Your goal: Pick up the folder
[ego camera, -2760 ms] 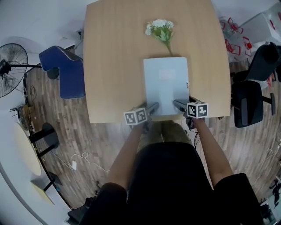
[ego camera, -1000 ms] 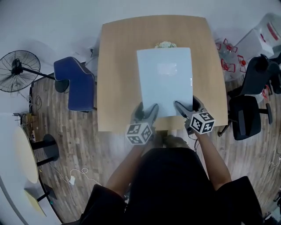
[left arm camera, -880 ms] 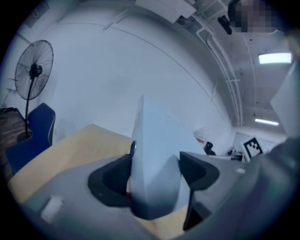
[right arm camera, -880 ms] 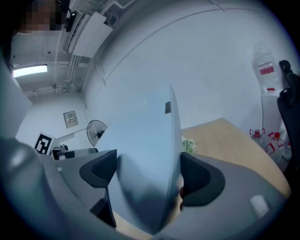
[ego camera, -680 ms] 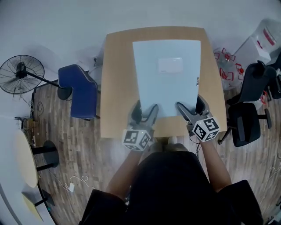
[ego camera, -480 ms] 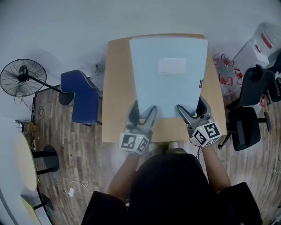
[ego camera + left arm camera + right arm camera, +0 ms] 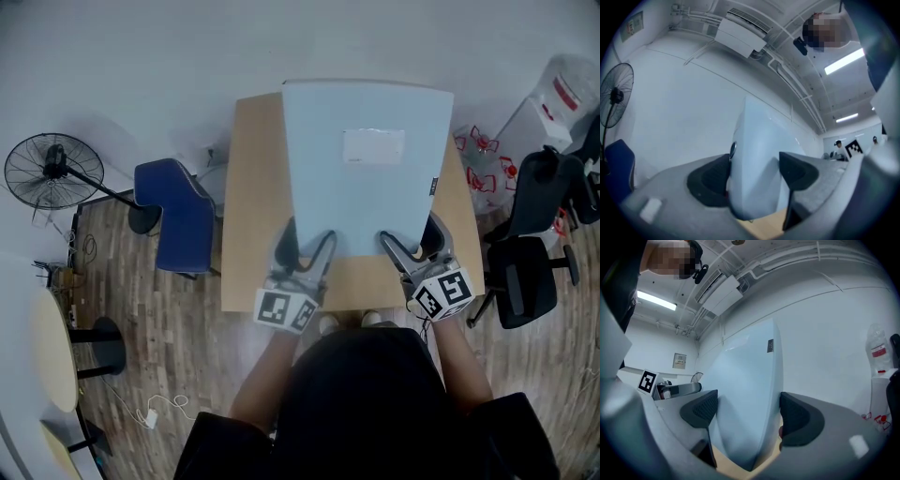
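The folder (image 7: 361,169) is a thick pale blue one with a white label, held up in the air above the wooden table (image 7: 251,234). My left gripper (image 7: 307,236) is shut on its near left corner, and my right gripper (image 7: 409,234) is shut on its near right corner. In the left gripper view the folder (image 7: 757,159) fills the gap between the dark pads of the left gripper (image 7: 752,176). The right gripper view shows the folder (image 7: 745,394) likewise wedged between the pads of the right gripper (image 7: 747,413). The folder hides much of the tabletop.
A blue chair (image 7: 178,216) stands left of the table, with a floor fan (image 7: 42,169) further left. Black office chairs (image 7: 530,281) and a water bottle (image 7: 572,89) are at the right. A pale round table (image 7: 52,352) lies at the lower left.
Both grippers have risen with the folder, lifting it off the table toward the head camera. It now looks larger and covers the flowers that lay on the table.
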`<state>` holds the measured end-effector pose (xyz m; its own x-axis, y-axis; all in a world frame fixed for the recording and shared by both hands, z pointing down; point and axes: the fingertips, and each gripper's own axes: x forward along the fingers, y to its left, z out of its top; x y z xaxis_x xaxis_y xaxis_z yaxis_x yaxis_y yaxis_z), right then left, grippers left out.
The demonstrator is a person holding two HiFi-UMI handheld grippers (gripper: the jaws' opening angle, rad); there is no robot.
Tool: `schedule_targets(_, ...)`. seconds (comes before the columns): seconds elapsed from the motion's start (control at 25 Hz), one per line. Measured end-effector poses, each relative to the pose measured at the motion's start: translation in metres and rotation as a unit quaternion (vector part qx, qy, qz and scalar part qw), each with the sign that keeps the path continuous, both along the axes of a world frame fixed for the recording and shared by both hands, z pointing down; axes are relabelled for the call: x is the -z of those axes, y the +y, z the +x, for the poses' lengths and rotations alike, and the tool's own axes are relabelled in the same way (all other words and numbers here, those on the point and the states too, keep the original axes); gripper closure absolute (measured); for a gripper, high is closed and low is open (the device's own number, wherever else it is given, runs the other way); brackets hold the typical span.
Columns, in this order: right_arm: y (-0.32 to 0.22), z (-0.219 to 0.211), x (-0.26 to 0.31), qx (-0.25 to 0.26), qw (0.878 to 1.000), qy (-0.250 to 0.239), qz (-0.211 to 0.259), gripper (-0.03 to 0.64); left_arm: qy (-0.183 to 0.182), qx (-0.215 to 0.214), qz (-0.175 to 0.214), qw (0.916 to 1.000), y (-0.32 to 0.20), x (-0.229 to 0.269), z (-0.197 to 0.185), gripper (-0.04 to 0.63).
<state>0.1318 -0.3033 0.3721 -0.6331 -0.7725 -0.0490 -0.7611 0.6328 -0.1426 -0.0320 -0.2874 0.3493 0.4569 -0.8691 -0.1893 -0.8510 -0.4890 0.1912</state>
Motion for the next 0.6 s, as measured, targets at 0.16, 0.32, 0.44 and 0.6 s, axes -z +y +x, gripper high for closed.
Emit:
schedule_targets(0.16,-0.0001,0.0004,0.0010,-0.002,1.000,0.004,0.001,0.198,0.001,-0.004,0.001,1.0000,-0.0007,0.0008,0.0003,0.268)
schedule_targets(0.32,-0.0001,0.0024,0.0025,-0.001,1.000,0.014,0.001,0.201,0.009,-0.001,-0.001,1.0000,0.0000,-0.0007,0.0023,0.270)
schedule_targets(0.44,-0.0027,0.0036,0.0031,-0.002,1.000,0.021,-0.002,0.201,0.011,-0.002,-0.001,0.9999,-0.0017,-0.0016,0.0035,0.270)
schedule_targets(0.6,-0.0041,0.0040,0.0041,-0.004,1.000,0.030,0.001,0.202,0.013,-0.003,0.002,0.9999,-0.0039,-0.0020,0.0042,0.270)
